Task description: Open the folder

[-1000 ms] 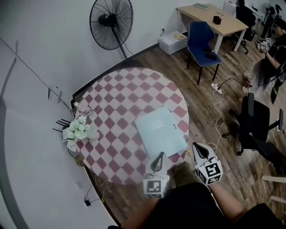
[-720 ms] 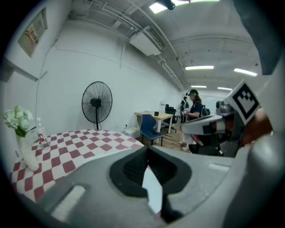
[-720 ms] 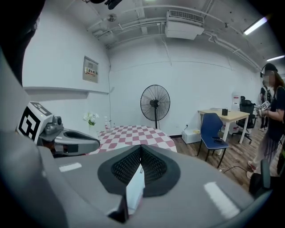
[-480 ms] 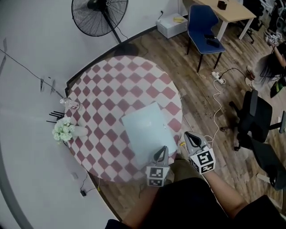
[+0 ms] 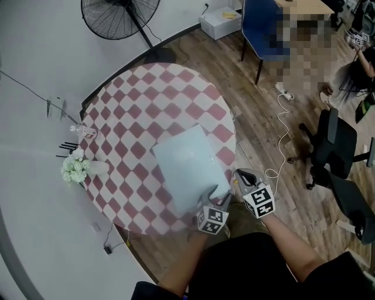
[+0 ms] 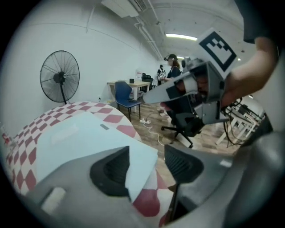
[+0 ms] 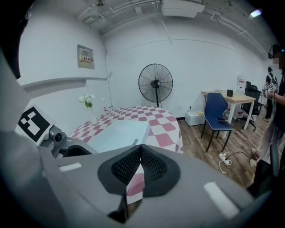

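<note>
A pale blue folder point(image 5: 188, 167) lies closed on the round table with the red and white checked cloth point(image 5: 146, 99), close to the near edge. My left gripper point(image 5: 217, 196) is at the folder's near right corner. Its jaws are opening, and in the left gripper view the folder's corner point(image 6: 141, 156) sits between the pads of the left gripper point(image 6: 147, 155) without being pressed. My right gripper point(image 5: 241, 175) hangs just off the table's edge, to the right of the folder. In the right gripper view the right gripper point(image 7: 141, 148) is shut with nothing in it, and the folder point(image 7: 116, 133) lies ahead.
A bunch of white flowers point(image 5: 74, 167) and a small bottle point(image 5: 85, 132) stand at the table's left rim. A standing fan point(image 5: 114, 14) is beyond the table. A black office chair point(image 5: 334, 146), a blue chair point(image 5: 258, 29) and a floor cable point(image 5: 282, 135) are to the right.
Both grippers have come down towards the table's near edge. The left gripper, shut before, now stands open around the folder's near corner. The right one stays shut.
</note>
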`<state>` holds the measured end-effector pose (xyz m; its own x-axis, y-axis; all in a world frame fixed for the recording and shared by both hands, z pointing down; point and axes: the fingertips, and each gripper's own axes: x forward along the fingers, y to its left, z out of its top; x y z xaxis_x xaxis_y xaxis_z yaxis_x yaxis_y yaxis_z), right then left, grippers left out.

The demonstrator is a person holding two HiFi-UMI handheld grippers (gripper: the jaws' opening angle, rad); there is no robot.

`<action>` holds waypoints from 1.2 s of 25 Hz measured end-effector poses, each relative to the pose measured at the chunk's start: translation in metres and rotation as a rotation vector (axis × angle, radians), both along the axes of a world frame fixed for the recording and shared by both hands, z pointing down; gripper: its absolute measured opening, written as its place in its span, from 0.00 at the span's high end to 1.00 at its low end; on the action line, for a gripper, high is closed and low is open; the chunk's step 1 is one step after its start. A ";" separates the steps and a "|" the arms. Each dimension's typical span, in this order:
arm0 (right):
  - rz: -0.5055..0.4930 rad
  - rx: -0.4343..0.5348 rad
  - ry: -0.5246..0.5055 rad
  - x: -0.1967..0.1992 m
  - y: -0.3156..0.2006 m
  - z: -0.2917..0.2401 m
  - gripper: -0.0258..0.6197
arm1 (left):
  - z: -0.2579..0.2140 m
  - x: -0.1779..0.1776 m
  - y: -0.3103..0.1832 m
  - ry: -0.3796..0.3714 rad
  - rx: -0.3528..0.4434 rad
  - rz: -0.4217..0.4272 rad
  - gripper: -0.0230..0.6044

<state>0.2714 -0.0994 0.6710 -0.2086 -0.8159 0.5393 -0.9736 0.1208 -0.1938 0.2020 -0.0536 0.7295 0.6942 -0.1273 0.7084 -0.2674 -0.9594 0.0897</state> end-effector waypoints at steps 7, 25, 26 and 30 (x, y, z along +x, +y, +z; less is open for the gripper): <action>-0.007 -0.073 -0.040 -0.011 0.007 0.037 0.96 | 0.024 0.005 0.009 -0.141 0.137 0.146 0.54; -0.090 -0.132 -0.102 -0.034 0.002 0.064 0.96 | 0.018 0.011 0.011 -0.142 0.204 0.183 0.82; -0.090 -0.141 -0.110 -0.035 0.003 0.065 0.96 | 0.017 0.011 0.011 -0.139 0.203 0.185 0.84; -0.112 -0.165 -0.091 -0.036 0.003 0.070 0.90 | 0.011 0.011 0.012 -0.110 0.173 0.163 0.88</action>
